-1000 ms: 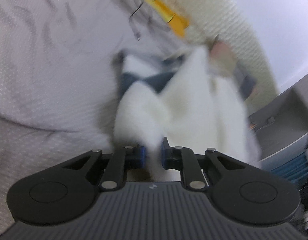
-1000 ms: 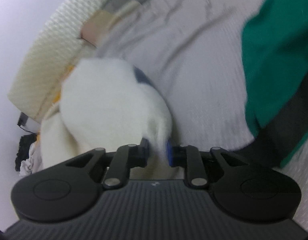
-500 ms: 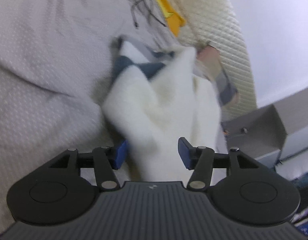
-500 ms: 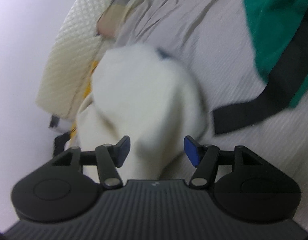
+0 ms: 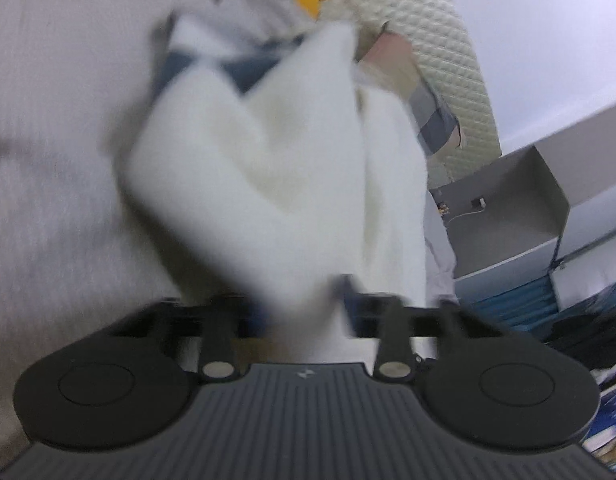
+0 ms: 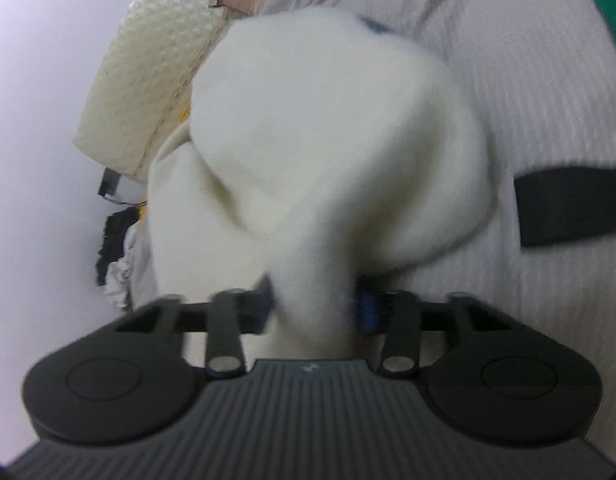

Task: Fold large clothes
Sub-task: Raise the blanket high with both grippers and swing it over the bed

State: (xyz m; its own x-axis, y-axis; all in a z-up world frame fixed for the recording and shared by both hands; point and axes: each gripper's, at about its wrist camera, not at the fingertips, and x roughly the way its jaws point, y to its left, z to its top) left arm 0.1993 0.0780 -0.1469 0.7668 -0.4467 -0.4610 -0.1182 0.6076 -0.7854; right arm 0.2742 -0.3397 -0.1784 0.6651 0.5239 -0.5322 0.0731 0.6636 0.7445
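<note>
Both pairs of jaws are closing, each with white cloth between them. The left gripper (image 5: 304, 312) has its jaws drawn in on a bunched fold of the white fleece garment (image 5: 276, 184); the right gripper (image 6: 313, 304) likewise has its blue pads (image 6: 367, 306) pressed against a gathered neck of the same garment (image 6: 331, 152).

From each grip the garment billows away from the camera in a thick, soft mass, its long axis running from the jaws toward the cream quilted headboard (image 5: 419, 28). A dark blue panel (image 5: 244, 70) shows at the garment's far end. The garment lies over the grey bedsheet (image 6: 547, 92), with a black strap (image 6: 567, 204) to its right.

Both views are blurred; no writing on the garment can be read.
</note>
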